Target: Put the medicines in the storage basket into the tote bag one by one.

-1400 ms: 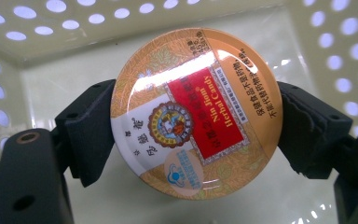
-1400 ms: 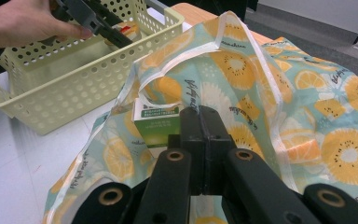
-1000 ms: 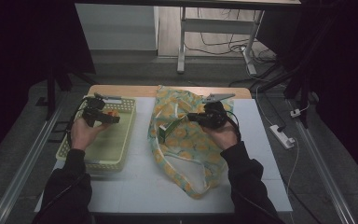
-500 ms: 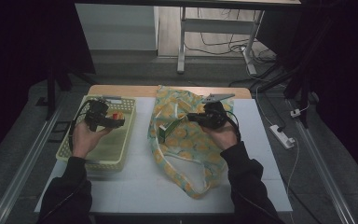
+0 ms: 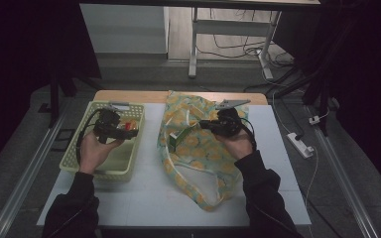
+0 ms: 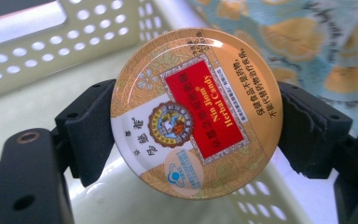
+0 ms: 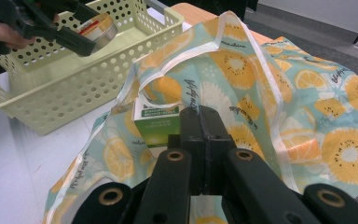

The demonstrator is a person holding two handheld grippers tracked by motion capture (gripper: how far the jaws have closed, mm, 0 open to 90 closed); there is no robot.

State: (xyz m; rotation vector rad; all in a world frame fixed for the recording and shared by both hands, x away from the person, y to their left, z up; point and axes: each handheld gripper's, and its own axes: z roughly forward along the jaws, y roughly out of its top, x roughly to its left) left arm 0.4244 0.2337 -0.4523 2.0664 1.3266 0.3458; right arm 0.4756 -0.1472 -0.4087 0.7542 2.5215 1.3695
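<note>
My left gripper (image 6: 193, 126) is shut on a round gold and red candy tin (image 6: 196, 112), with a black pad (image 6: 91, 135) pressed against each side of it. In the high view the left gripper (image 5: 129, 130) holds the tin (image 5: 125, 127) over the pale yellow basket (image 5: 79, 158). My right gripper (image 7: 200, 116) is shut on the rim of a fruit-print fabric bag (image 7: 307, 116) and holds its mouth up. A green carton (image 7: 158, 126) stands inside the bag's mouth. From above, the right gripper (image 5: 202, 124) points left over the bag (image 5: 198, 163), close to the carton (image 5: 176, 139).
The basket (image 7: 51, 93) sits left of the bag on a white table (image 5: 144, 198) with a wooden far edge. A person's forearms in dark sleeves come in from the bottom. A power strip (image 5: 297, 144) lies on the floor to the right.
The left gripper has shifted a little to the right and upward over the basket with the tin in it. The right gripper and the bag have stayed still.
</note>
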